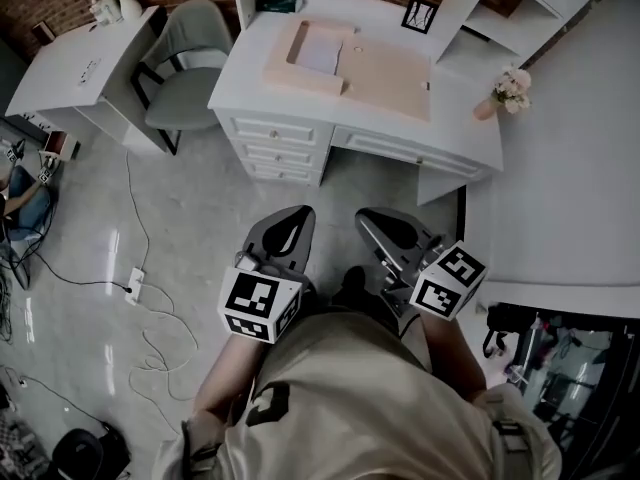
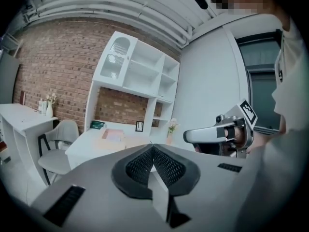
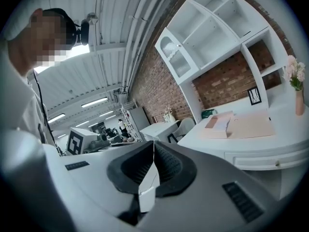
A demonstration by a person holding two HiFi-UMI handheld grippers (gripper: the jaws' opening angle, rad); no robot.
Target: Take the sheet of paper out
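A flat peach folder (image 1: 385,73) lies on the white desk (image 1: 250,78), and a pale sheet of paper (image 1: 320,54) rests in its open left part. Both grippers hang over the floor in front of the desk, well short of it. The left gripper (image 1: 290,230) is shut with nothing between its pads. The right gripper (image 1: 385,230) is also shut and empty. The left gripper view has its jaws (image 2: 152,148) pointing at the desk, with the folder (image 2: 113,134) far off. In the right gripper view the closed jaws (image 3: 153,145) sit left of the folder and paper (image 3: 223,123).
A grey chair (image 1: 190,63) stands between the desk and a second white table (image 1: 85,63). A flower vase (image 1: 510,90) and a small picture frame (image 1: 419,15) stand on the desk, and drawers (image 1: 275,143) face me. Cables (image 1: 140,288) trail across the floor at left.
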